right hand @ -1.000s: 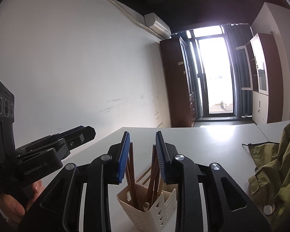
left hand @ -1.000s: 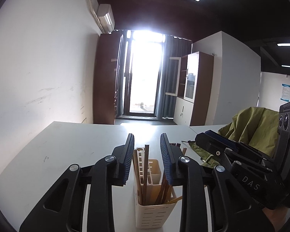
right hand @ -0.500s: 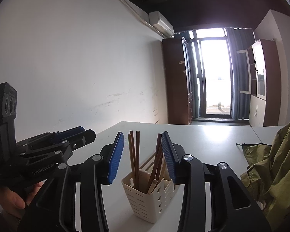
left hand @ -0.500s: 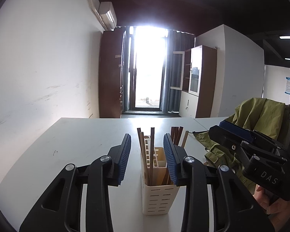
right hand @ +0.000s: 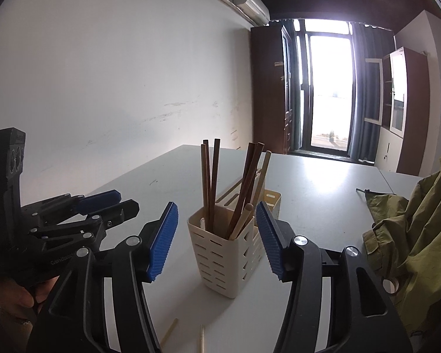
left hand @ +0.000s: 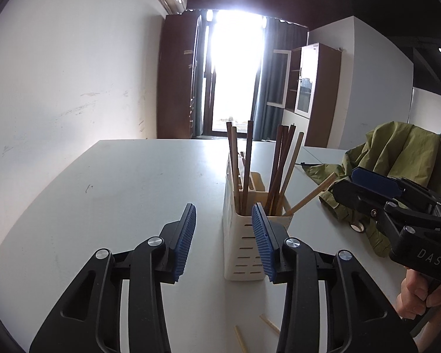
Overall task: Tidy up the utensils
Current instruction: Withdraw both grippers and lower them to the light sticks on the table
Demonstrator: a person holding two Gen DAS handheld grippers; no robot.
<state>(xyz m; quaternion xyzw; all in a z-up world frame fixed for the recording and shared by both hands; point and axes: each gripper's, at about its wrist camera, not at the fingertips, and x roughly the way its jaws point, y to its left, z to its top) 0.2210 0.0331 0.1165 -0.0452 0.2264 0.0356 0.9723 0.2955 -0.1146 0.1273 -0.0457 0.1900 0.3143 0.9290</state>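
Observation:
A cream slotted utensil holder point(left hand: 244, 244) stands upright on the white table point(left hand: 126, 194), with several wooden chopsticks point(left hand: 279, 173) upright in it. It also shows in the right wrist view point(right hand: 229, 256), with its chopsticks point(right hand: 211, 182). My left gripper point(left hand: 225, 238) is open and empty, just short of the holder and a little to its left. My right gripper point(right hand: 217, 238) is open and empty, with the holder in line between its fingers. Loose chopsticks point(left hand: 269, 323) lie on the table near me, also in the right wrist view point(right hand: 201, 338).
An olive green jacket point(left hand: 397, 158) lies on the table's right side, also in the right wrist view point(right hand: 417, 235). The right gripper's body point(left hand: 397, 206) shows at the right, the left gripper's body point(right hand: 58, 226) at the left. A white wall runs along the left.
Both grippers have pulled back and away from the holder, and their jaws have opened wider. Loose chopsticks near the table's front have come into view.

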